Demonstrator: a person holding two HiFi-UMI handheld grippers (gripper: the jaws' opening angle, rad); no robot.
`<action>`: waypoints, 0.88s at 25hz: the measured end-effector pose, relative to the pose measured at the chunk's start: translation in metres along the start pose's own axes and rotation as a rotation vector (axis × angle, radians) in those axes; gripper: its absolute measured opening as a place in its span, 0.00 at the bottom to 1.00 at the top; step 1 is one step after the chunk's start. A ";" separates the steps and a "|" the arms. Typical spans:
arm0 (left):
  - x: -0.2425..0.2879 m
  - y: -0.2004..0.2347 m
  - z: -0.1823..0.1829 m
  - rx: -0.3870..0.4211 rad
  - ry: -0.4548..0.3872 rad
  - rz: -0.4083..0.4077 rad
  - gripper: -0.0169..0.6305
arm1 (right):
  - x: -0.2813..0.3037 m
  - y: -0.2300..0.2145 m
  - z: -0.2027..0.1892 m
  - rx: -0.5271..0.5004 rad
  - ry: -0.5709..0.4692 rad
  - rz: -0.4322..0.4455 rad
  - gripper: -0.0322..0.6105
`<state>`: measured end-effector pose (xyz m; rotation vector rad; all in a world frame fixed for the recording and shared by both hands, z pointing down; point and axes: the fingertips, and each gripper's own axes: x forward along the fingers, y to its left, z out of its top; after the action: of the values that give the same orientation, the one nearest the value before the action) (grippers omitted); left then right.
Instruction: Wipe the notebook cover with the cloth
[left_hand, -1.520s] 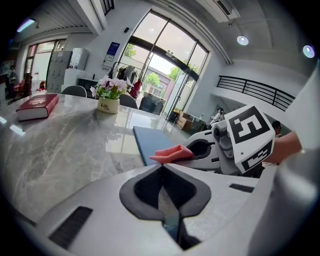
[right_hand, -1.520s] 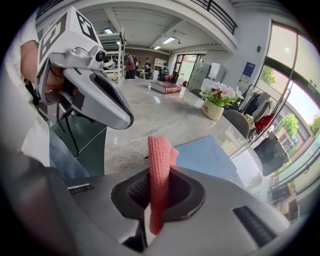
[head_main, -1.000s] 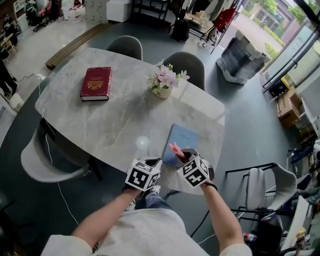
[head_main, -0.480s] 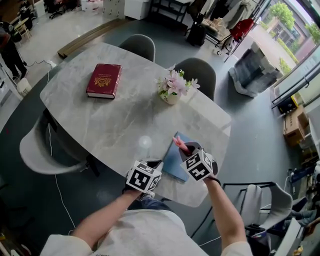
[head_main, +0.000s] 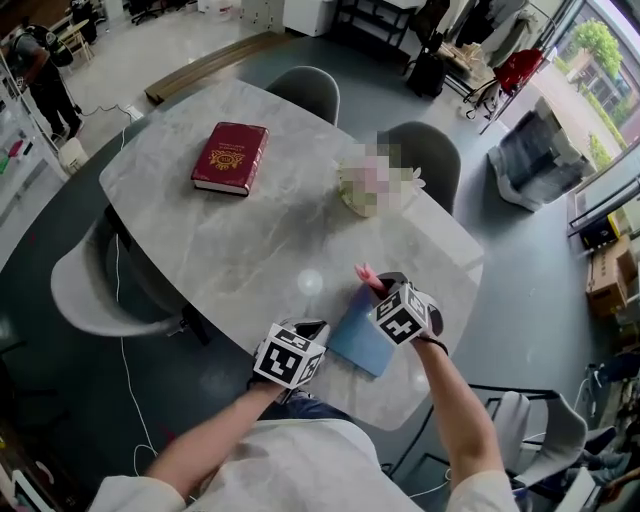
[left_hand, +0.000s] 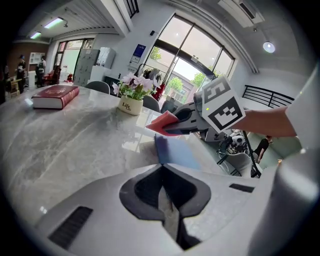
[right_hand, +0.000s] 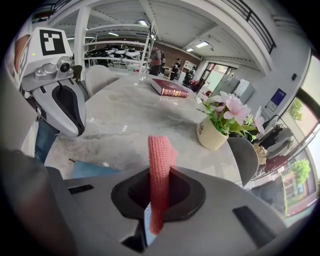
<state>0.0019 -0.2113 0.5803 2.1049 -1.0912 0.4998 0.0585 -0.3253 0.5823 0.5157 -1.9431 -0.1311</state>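
Observation:
A blue notebook (head_main: 358, 338) lies flat near the table's front edge, also seen low in the left gripper view as the blue notebook (left_hand: 176, 152). My right gripper (head_main: 375, 290) is shut on a pink cloth (head_main: 366, 277) and hovers over the notebook's far edge. In its own view the pink cloth (right_hand: 159, 170) stands up from between the jaws, with a corner of the notebook (right_hand: 92, 169) to the left. My left gripper (head_main: 310, 328) sits just left of the notebook at the table's edge, shut with nothing in it.
On the grey marble table (head_main: 250, 240) a red book (head_main: 230, 158) lies at the far left and a potted flower (right_hand: 215, 127) stands at the far middle. Grey chairs (head_main: 425, 150) ring the table. A person (head_main: 40, 60) stands far off at the left.
My right gripper has carried the pink cloth from the notebook's near part toward its far edge. The head view has shifted. The left gripper has stayed by the notebook.

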 end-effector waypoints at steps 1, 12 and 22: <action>-0.001 0.002 0.000 -0.005 -0.002 0.008 0.04 | 0.005 -0.001 0.000 0.000 0.002 0.006 0.07; -0.007 0.026 0.000 -0.051 -0.005 0.077 0.04 | 0.044 0.002 -0.001 -0.032 0.047 0.080 0.07; -0.009 0.026 -0.002 -0.038 0.002 0.062 0.04 | 0.046 0.016 -0.006 0.009 0.056 0.091 0.07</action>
<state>-0.0246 -0.2154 0.5869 2.0427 -1.1592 0.5068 0.0436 -0.3285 0.6287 0.4319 -1.9098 -0.0502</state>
